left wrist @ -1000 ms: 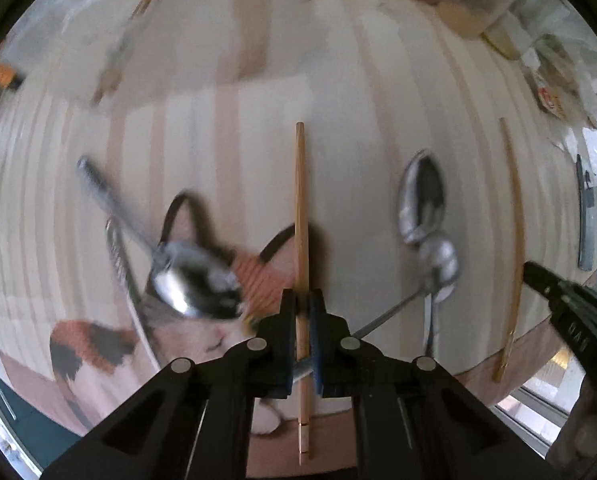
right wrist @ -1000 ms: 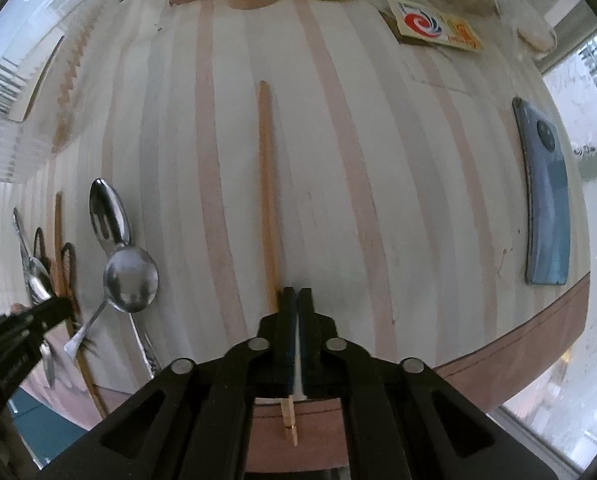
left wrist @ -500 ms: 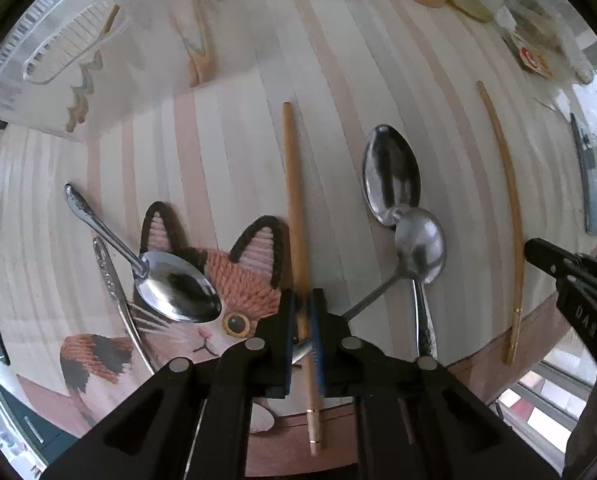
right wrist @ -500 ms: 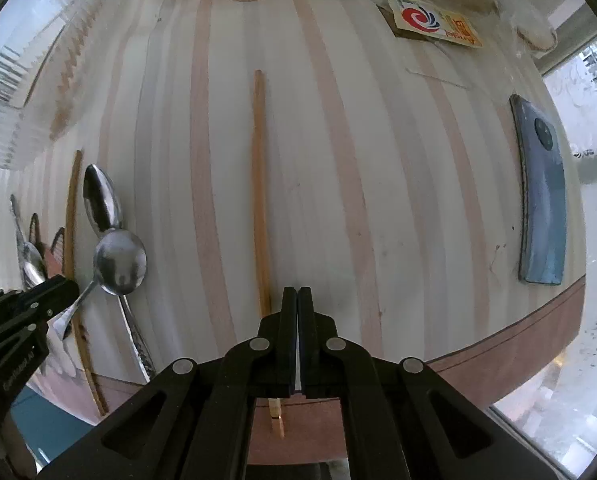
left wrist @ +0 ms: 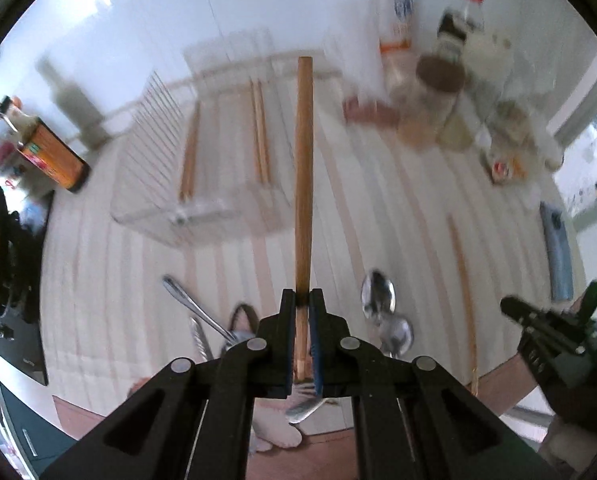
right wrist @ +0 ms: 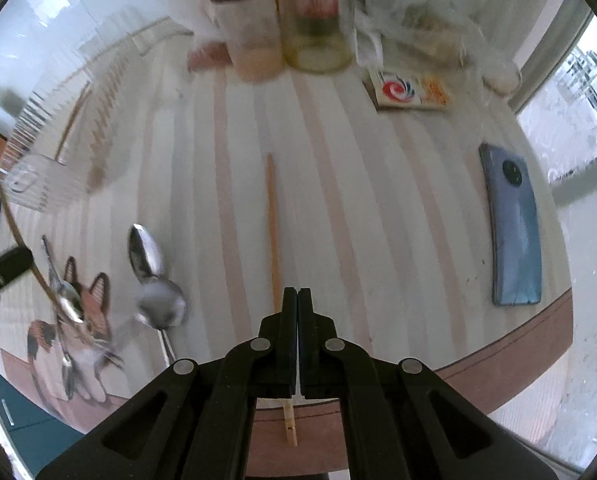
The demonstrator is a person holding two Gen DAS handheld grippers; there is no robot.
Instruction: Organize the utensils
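My left gripper (left wrist: pixel 303 300) is shut on a wooden chopstick (left wrist: pixel 303 176) and holds it in the air, pointing toward a clear plastic tray (left wrist: pixel 202 184) that holds several chopsticks. My right gripper (right wrist: pixel 297 300) is shut and empty above another chopstick (right wrist: pixel 273 236) lying on the striped tablecloth (right wrist: pixel 338 208); this chopstick also shows in the left wrist view (left wrist: pixel 464 288). Two spoons (right wrist: pixel 154 276) lie crossed to its left. A spoon and a fork (right wrist: pixel 64 308) lie on a cat-patterned mat (right wrist: pixel 82 320).
A blue phone (right wrist: pixel 514 236) lies at the right table edge. Jars (right wrist: pixel 250 28) and bags stand at the back. A sauce bottle (left wrist: pixel 46 152) stands far left. The right gripper also shows in the left wrist view (left wrist: pixel 538 324).
My left gripper has lifted its chopstick off the table and tilted up toward the tray. My right gripper has risen and drawn back; its chopstick stays on the table.
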